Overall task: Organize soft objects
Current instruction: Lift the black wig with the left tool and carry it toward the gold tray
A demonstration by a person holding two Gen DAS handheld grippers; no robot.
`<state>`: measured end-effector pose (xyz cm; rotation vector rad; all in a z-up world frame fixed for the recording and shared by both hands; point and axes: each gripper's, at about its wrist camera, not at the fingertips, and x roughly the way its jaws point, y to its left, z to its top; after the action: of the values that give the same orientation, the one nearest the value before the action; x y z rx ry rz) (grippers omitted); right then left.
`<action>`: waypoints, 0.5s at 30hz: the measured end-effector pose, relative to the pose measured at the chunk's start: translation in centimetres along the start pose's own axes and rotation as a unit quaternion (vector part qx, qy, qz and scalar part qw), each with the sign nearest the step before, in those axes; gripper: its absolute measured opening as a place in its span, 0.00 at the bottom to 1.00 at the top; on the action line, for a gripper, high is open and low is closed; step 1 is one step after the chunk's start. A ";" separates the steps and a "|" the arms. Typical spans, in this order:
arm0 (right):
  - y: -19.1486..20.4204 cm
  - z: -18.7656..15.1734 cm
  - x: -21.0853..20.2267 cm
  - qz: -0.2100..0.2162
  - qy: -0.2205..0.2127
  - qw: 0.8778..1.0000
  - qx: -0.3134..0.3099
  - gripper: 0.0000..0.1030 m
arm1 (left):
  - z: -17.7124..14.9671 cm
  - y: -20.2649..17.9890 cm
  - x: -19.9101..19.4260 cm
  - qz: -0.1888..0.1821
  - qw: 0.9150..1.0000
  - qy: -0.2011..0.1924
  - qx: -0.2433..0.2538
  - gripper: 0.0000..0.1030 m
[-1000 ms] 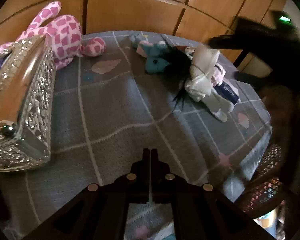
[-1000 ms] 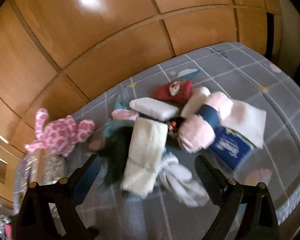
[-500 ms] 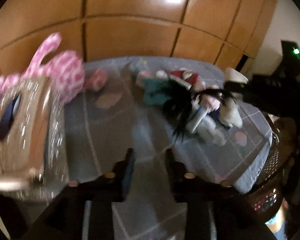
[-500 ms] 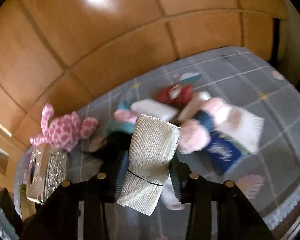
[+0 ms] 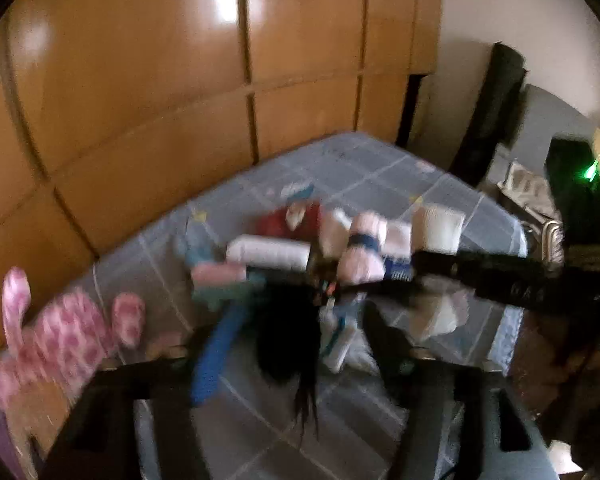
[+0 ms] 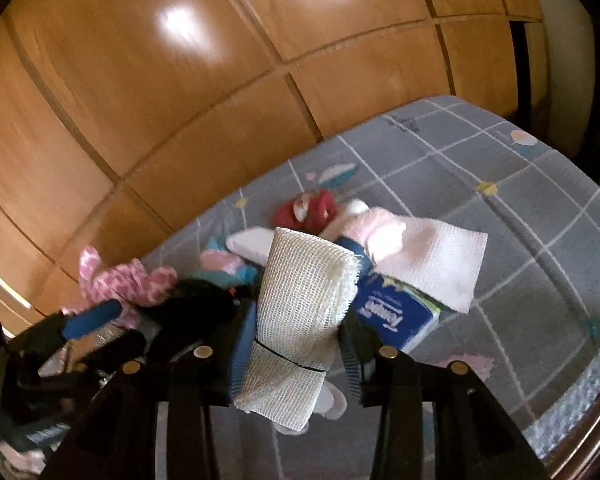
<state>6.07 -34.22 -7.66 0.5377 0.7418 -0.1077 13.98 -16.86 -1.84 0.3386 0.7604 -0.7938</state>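
Observation:
My right gripper (image 6: 296,344) is shut on a folded white waffle-weave cloth (image 6: 304,304) tied with a thin black band, held above the pile. My left gripper (image 5: 300,340) hovers over the same pile with its jaws opening. A black hair-like tuft (image 5: 292,340) lies below the gap, and the pads press on nothing. The pile holds a red plush (image 6: 308,208), a pink fluffy roll with a navy band (image 5: 360,248), a white roll (image 5: 268,252), a teal plush (image 5: 220,292), a blue tissue pack (image 6: 396,316) and a flat white cloth (image 6: 440,264). A pink spotted plush (image 5: 72,340) lies to the left.
Everything rests on a grey checked cover (image 6: 520,208) whose edge drops off at the right and front. A wooden panelled wall (image 6: 220,80) stands close behind. Dark furniture with a green light (image 5: 590,170) is off the right edge.
My right gripper closed on the white waffle cloth and lifted it off the pile. My left gripper went from shut to wide, rose and swung toward the pile; the jewelled box left its view.

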 end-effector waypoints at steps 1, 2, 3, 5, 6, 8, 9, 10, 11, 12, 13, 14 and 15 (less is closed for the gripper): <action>-0.4 0.1 -0.2 0.010 -0.007 1.000 0.010 0.39 | 1.1 -0.4 0.3 0.003 0.999 0.004 0.032 0.85; -0.6 0.1 -0.4 0.015 -0.014 1.000 0.016 0.39 | 1.2 -0.7 0.4 0.004 0.999 0.008 0.049 0.85; -0.7 0.1 -0.7 0.019 -0.022 0.999 0.019 0.39 | 1.9 -1.3 1.4 0.004 0.997 0.018 0.074 0.85; -1.1 0.0 -1.3 0.026 -0.039 0.999 0.026 0.39 | 2.6 -1.9 4.2 -0.002 0.991 0.056 0.117 0.83; -1.4 -0.1 -1.7 0.029 -0.052 0.998 0.035 0.39 | 2.6 -1.9 4.9 -0.001 0.990 0.066 0.125 0.79; -1.9 -0.2 -2.3 0.033 -0.067 0.996 0.047 0.39 | 2.6 -2.1 7.7 -0.009 0.984 0.105 0.141 0.68; -2.2 -0.2 -2.5 0.036 -0.074 0.995 0.056 0.39 | 2.5 -2.0 8.9 -0.013 0.982 0.122 0.140 0.67; -2.4 -0.2 -2.6 0.037 -0.076 0.995 0.060 0.39 | 2.3 -2.0 10.5 -0.024 0.979 0.147 0.140 0.67; -2.4 -0.2 -2.5 0.038 -0.074 0.995 0.062 0.39 | 2.0 -2.2 11.4 -0.030 0.976 0.159 0.143 0.67; -2.3 -0.2 -2.4 0.039 -0.072 0.995 0.059 0.39 | 1.5 -2.4 12.2 -0.028 0.974 0.167 0.147 0.66; -2.2 -0.1 -2.3 0.038 -0.073 0.995 0.056 0.39 | 1.3 -2.5 12.8 -0.027 0.973 0.176 0.149 0.64; -2.1 -0.2 -2.4 0.038 -0.073 0.995 0.052 0.39 | 1.0 -2.4 13.7 -0.030 0.970 0.193 0.144 0.60; -2.1 -0.2 -2.4 0.041 -0.073 0.995 0.050 0.39 | 0.8 -2.2 14.2 -0.037 0.970 0.201 0.136 0.56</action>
<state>3.61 -36.10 -7.10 0.6468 0.5730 -0.1076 19.24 -26.08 -11.55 0.7357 1.0489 -0.9144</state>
